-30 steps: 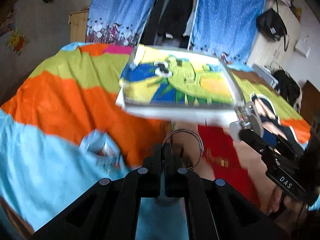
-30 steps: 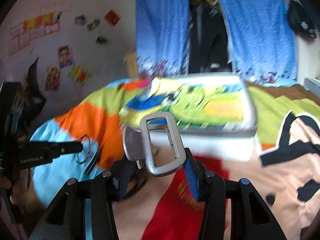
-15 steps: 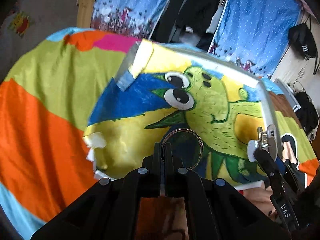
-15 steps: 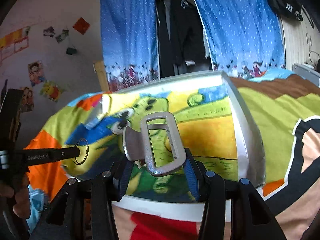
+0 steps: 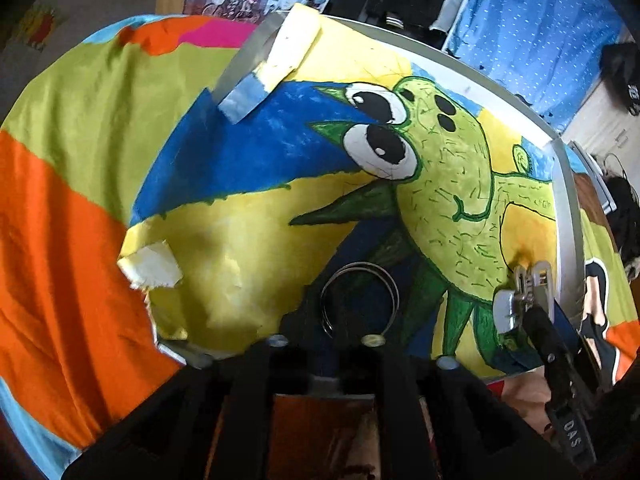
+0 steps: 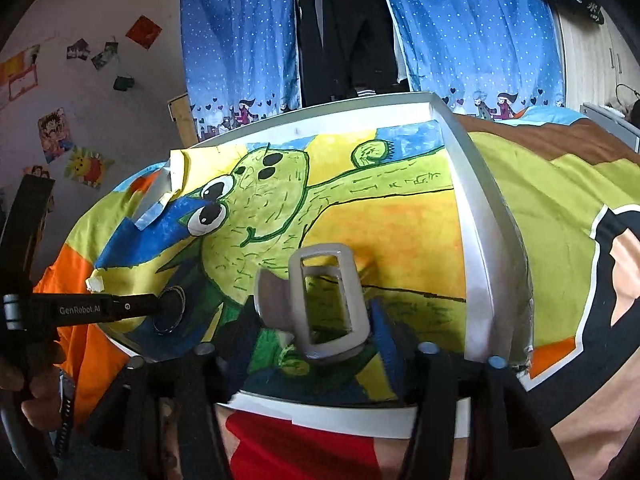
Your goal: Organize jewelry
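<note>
bangle [image 5: 359,299] | on painted tray [image 5: 566,216] | colourful bedspread [image 5: 60,208] | blue curtains [image 6: 236,36]

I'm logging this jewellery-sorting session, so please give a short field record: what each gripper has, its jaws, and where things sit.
left gripper: jaws have just been opening, now slightly apart; thin silver wire ring between the fingertips, apparently released
right gripper: jaws have just been opening; chunky silver rectangular buckle between its blue pads, apparently released
container: shallow white tray lined with a painted green cartoon creature; both grippers over it
surface: colour-blocked bedspread under the tray
</note>
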Demonstrator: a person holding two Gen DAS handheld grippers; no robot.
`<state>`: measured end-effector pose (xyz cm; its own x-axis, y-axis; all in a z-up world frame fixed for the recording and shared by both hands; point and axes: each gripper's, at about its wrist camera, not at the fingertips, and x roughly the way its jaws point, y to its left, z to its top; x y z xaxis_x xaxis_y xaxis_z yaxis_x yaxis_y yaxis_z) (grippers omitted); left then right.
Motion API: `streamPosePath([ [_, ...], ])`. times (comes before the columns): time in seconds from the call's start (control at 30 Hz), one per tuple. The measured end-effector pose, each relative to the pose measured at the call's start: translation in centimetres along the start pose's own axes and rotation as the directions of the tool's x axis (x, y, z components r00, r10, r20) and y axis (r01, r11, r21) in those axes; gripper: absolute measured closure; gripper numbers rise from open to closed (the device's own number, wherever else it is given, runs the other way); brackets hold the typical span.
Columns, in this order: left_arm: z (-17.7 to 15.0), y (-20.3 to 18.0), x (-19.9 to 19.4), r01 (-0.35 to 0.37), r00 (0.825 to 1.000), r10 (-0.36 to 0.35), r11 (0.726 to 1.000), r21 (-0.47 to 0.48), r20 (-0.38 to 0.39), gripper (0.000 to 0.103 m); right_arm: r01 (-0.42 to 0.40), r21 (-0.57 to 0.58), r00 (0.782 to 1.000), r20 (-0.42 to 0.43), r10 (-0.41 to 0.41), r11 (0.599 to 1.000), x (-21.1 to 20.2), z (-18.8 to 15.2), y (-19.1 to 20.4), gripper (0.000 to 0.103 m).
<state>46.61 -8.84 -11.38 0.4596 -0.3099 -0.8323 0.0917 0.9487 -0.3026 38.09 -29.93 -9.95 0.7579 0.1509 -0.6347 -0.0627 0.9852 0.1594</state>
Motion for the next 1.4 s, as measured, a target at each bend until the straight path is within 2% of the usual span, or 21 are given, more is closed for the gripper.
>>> streamPosePath([
  [0.03, -0.2, 0.2, -0.5, 0.002, 1.000, -0.002, 1.000, -0.013, 0.009, 0.067, -0.003, 0.005, 1.000, 0.008, 0.003, 1.000, -0.3, 0.0, 0.0, 0.038],
  [0.07, -0.4, 0.3, -1.2, 0.004, 1.000, -0.003, 1.000, -0.024, 0.026, 0.053, -0.007, 0.007, 1.000, 0.016, 0.007, 1.000, -0.6, 0.1, 0.0, 0.033],
  [0.27, -2.1, 0.4, -7.2, 0.032, 0.988, -0.027, 0.999, -0.031, 0.152, 0.044, -0.017, 0.026, 0.993, 0.116, 0.014, 1.000, -4.6, 0.6, 0.1, 0.019],
  [0.3, -2.3, 0.0, -8.1, 0.031, 0.985, -0.026, 0.999, -0.028, 0.172, 0.039, -0.021, 0.029, 0.990, 0.139, 0.016, 0.999, -5.6, 0.6, 0.1, 0.013],
  [0.33, -3.0, 0.0, -9.7, 0.035, 0.976, -0.029, 0.999, -0.026, 0.214, 0.023, -0.025, 0.029, 0.985, 0.172, 0.019, 0.999, -7.0, 0.5, 0.2, 0.010],
  [0.37, -3.5, -0.1, -11.0, 0.043, 0.967, -0.035, 0.999, -0.028, 0.251, 0.015, -0.029, 0.026, 0.980, 0.195, 0.023, 0.999, -8.0, 0.6, 0.3, 0.005],
  [0.43, -4.6, -0.3, -13.8, 0.062, 0.944, -0.049, 0.998, -0.028, 0.326, 0.012, -0.036, 0.010, 0.969, 0.247, 0.033, 0.999, -10.4, 0.4, 0.8, 0.004],
  [0.5, -5.2, -1.1, -15.7, 0.061, 0.935, -0.051, 0.998, -0.018, 0.351, 0.011, -0.034, 0.000, 0.957, 0.288, 0.033, 0.999, -12.5, 0.4, 1.1, 0.000],
  [0.57, -6.4, -1.6, -18.0, 0.055, 0.918, -0.048, 0.998, -0.005, 0.394, 0.006, -0.041, -0.006, 0.943, 0.329, 0.041, 0.999, -14.7, 0.3, 1.7, 0.000],
  [0.67, -8.7, -2.4, -21.3, 0.016, 0.885, -0.023, 1.000, 0.020, 0.465, 0.003, -0.040, -0.023, 0.919, 0.392, 0.046, 0.999, -18.1, -0.6, 2.7, 0.000],
  [0.73, -10.3, -2.8, -23.2, -0.012, 0.870, -0.014, 0.999, 0.049, 0.494, 0.003, -0.031, -0.046, 0.902, 0.429, 0.047, 0.998, -20.5, -1.7, 3.6, 0.000],
  [0.83, -13.1, -3.0, -25.5, -0.044, 0.842, -0.010, 0.995, 0.086, 0.540, 0.003, -0.015, -0.073, 0.887, 0.459, 0.047, 0.997, -23.2, -3.2, 4.8, 0.000],
  [0.93, -15.9, -2.9, -27.0, -0.065, 0.822, -0.009, 0.992, 0.110, 0.569, 0.003, -0.009, -0.098, 0.877, 0.478, 0.055, 0.995, -25.5, -4.7, 5.8, 0.000],
  [1.1, -20.0, -2.2, -29.0, -0.073, 0.815, -0.017, 0.989, 0.131, 0.579, 0.002, 0.000, -0.123, 0.869, 0.491, 0.061, 0.992, -28.7, -6.9, 7.3, 0.000],
  [1.2, -22.4, -1.7, -30.3, -0.091, 0.813, -0.007, 0.986, 0.140, 0.582, 0.002, 0.000, -0.129, 0.876, 0.478, 0.062, 0.992, -30.0, -8.2, 7.9, 0.000],
  [1.4, -26.0, -0.2, -31.3, -0.112, 0.843, 0.010, 0.981, 0.157, 0.538, 0.002, 0.000, -0.128, 0.910, 0.412, 0.054, 0.992, -31.5, -11.1, 9.0, 0.000],
])
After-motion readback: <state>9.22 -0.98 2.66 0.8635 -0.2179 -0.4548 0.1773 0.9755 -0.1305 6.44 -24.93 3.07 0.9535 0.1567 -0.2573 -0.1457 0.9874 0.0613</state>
